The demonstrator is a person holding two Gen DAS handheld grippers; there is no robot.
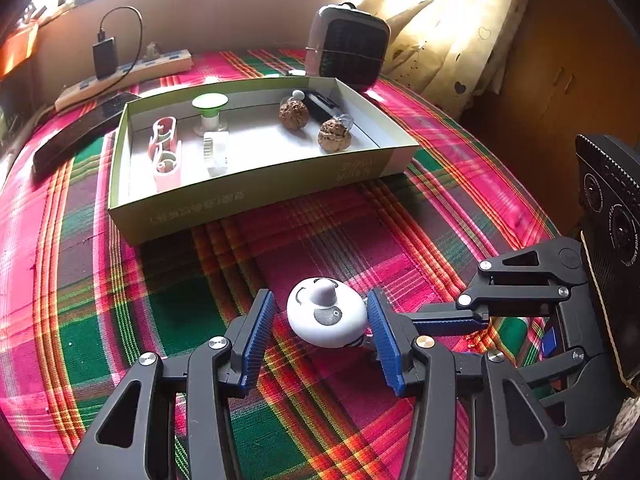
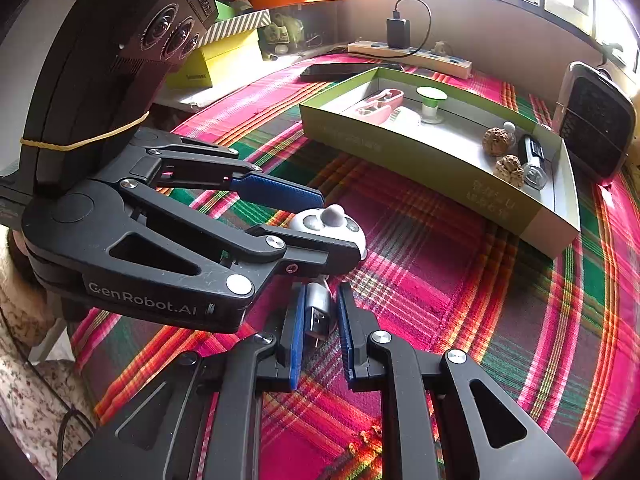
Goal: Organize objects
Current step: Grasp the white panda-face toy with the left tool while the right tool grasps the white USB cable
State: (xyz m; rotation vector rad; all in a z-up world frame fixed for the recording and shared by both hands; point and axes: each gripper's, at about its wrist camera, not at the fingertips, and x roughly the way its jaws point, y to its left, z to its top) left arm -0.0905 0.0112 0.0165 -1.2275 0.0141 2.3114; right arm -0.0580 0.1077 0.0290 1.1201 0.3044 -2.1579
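Plaid cloth (image 1: 160,320), white gadget (image 1: 326,320) between open left hand-held gripper (image 1: 320,330), right hand-held gripper (image 2: 320,320) clamping USB plug (image 2: 318,316)

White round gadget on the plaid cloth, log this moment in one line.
left claw: open around white gadget | right claw: shut on USB plug

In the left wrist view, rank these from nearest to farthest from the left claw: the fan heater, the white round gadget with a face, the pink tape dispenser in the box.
1. White round gadget: between the left claw pads, on the plaid cloth.
2. Pink tape dispenser: in the box's left end, farther back.
3. Fan heater: behind the box, by the curtain.
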